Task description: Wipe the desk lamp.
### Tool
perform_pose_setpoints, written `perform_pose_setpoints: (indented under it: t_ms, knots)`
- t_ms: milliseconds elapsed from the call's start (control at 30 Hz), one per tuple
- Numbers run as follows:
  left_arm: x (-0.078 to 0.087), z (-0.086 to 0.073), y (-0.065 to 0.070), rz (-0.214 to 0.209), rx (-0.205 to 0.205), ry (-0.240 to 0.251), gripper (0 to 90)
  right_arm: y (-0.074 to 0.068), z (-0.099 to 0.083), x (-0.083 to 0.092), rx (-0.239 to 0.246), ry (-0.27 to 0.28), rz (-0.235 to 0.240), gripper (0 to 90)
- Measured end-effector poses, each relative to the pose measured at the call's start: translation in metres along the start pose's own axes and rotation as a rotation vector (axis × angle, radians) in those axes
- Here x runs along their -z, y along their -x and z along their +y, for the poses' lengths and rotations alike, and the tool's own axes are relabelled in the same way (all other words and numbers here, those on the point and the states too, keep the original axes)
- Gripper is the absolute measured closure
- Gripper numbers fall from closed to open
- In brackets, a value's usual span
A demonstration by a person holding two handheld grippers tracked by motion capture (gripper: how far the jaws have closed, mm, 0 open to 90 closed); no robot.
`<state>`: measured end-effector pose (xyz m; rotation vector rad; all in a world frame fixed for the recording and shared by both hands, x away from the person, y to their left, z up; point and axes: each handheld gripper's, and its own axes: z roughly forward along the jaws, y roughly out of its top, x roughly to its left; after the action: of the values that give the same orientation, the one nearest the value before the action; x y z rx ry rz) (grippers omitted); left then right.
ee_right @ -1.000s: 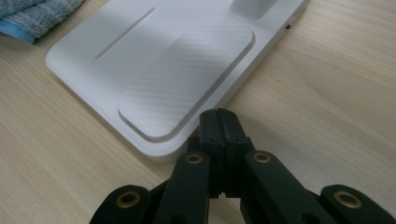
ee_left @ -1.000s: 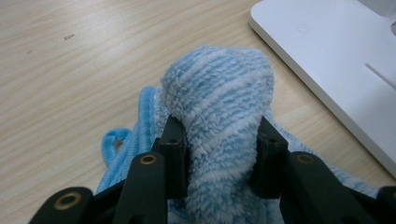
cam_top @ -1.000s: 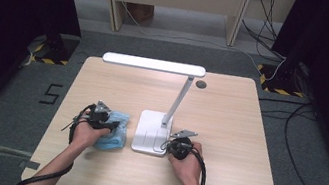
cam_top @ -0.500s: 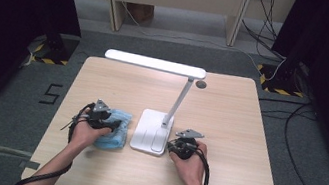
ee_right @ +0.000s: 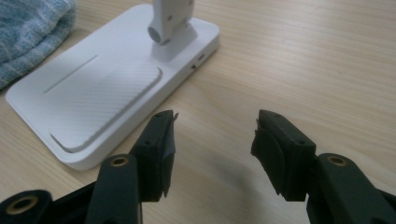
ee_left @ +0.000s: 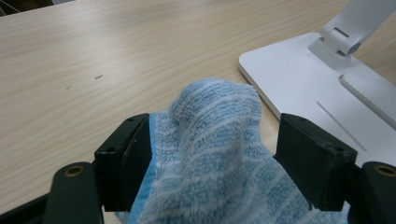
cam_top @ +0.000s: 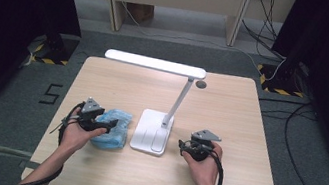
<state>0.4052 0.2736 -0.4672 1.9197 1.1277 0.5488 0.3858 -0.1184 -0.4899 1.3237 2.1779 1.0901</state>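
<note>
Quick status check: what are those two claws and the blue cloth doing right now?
Left gripper just opened, cloth loose between jaws. Right gripper just opened, empty, beside lamp base. Nothing in the way.

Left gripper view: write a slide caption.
Left claw open around a blue striped towel, beside the white lamp base.

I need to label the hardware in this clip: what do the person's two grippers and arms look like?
Both the left gripper and right gripper are black, each topped by a grey three-cornered plate and trailing a black cable. Their blocky black jaws show brass-coloured pivot screws. The forearms are bare, no sleeves.
</note>
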Motion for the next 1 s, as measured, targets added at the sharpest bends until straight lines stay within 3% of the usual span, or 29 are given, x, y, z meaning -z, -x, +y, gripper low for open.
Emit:
perform_pose_setpoints:
  t_ms: [300,467,600,733,1000]
  knots:
    - [0.028,-0.018,-0.008,0.005,0.033,0.038,25.4,0.019,-0.014,0.018,-0.019,0.018,-0.034,44.9]
    - [0.039,-0.039,-0.014,0.018,0.063,0.042,25.2,0.030,-0.025,0.028,-0.033,0.025,-0.047,44.0]
    - [0.043,-0.057,-0.017,0.025,0.092,0.039,24.8,0.038,-0.038,0.035,-0.067,0.034,-0.060,43.4]
    - [0.043,-0.069,-0.018,0.036,0.117,0.033,24.8,0.045,-0.049,0.040,-0.071,0.049,-0.071,42.6]
    - [0.041,-0.076,-0.012,0.038,0.103,0.093,25.6,0.054,-0.059,0.043,-0.078,0.135,-0.097,41.7]
